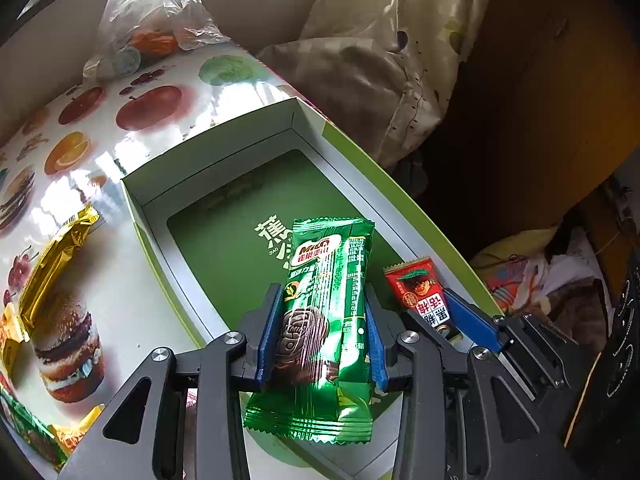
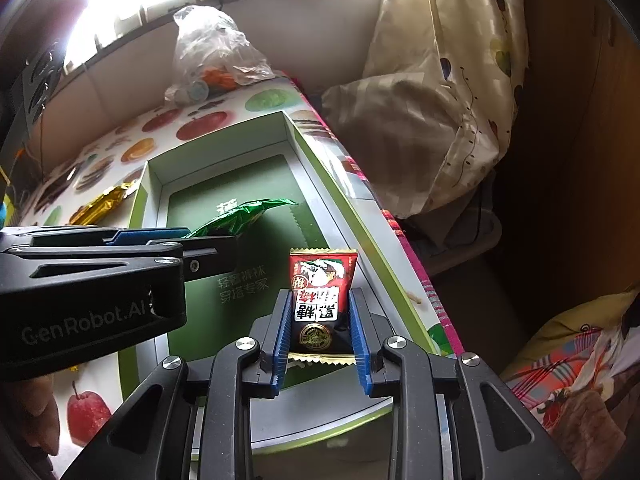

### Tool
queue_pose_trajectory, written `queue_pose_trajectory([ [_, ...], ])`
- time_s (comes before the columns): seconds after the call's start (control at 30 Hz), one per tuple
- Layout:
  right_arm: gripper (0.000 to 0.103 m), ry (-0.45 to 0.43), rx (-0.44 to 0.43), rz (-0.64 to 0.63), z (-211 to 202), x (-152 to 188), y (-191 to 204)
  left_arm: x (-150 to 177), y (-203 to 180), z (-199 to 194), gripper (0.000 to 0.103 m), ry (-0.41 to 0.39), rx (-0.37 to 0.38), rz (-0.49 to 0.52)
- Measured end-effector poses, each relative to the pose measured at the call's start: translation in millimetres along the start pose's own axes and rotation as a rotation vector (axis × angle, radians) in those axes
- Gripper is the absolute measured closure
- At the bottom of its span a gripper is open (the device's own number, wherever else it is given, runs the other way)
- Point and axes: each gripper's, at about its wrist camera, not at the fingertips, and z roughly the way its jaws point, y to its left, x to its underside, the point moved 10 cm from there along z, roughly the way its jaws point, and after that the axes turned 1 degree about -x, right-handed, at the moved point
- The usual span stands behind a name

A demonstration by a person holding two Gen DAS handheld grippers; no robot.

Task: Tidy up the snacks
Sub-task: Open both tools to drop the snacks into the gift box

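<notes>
An open box with a green rim (image 1: 132, 200) (image 2: 148, 184) and a green printed floor lies on the fruit-print table. My left gripper (image 1: 323, 296) (image 2: 224, 240) is shut on a green foil snack packet (image 1: 328, 320) (image 2: 240, 220), with its blue pads on the packet's two long sides, above the box's near half. My right gripper (image 2: 321, 295) (image 1: 430, 304) is shut on a small red and black snack packet (image 2: 322, 284) (image 1: 420, 288). It holds that packet upright over the box's right side, just right of the left gripper.
A gold packet (image 1: 52, 264) (image 2: 100, 204) lies on the table left of the box, and more packets (image 1: 24, 432) lie at the near left edge. A clear plastic bag (image 1: 152, 20) (image 2: 212, 44) sits at the far end. Patterned cloth (image 1: 380, 60) hangs beyond the table's right edge.
</notes>
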Motion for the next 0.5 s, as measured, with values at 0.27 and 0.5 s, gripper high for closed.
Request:
queue_pose_trajectory([
  [0.27, 0.071, -0.007, 0.013, 0.008, -1.7, 0.0, -3.2, 0.3, -1.1, 1.0, 0.062, 0.006, -0.001, -0.010],
  [0.5, 0.065, -0.013, 0.020, 0.014, -6.0, 0.6, -4.4, 1.4, -3.9, -1.3, 0.056, 0.002, 0.019, -0.020],
])
